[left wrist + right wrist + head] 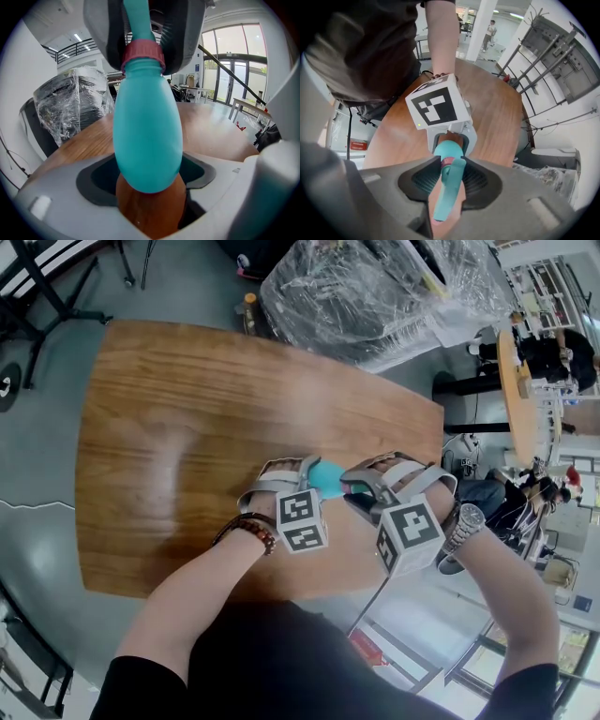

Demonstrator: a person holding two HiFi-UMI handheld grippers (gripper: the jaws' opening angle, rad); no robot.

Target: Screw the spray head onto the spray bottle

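Currently, left gripper standing wide and clamping the teal spray bottle round its body, right gripper pinching the spray head beside the pink collar, jaws part-closed, bottle hanging level above the wooden table, grippers facing each other.

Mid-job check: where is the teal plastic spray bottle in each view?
Head view: teal plastic spray bottle at centre.
Left gripper view: fills the centre, base nearest the camera.
Right gripper view: lower centre, behind its teal spray head.
Shared landmark: the brown wooden table under it.
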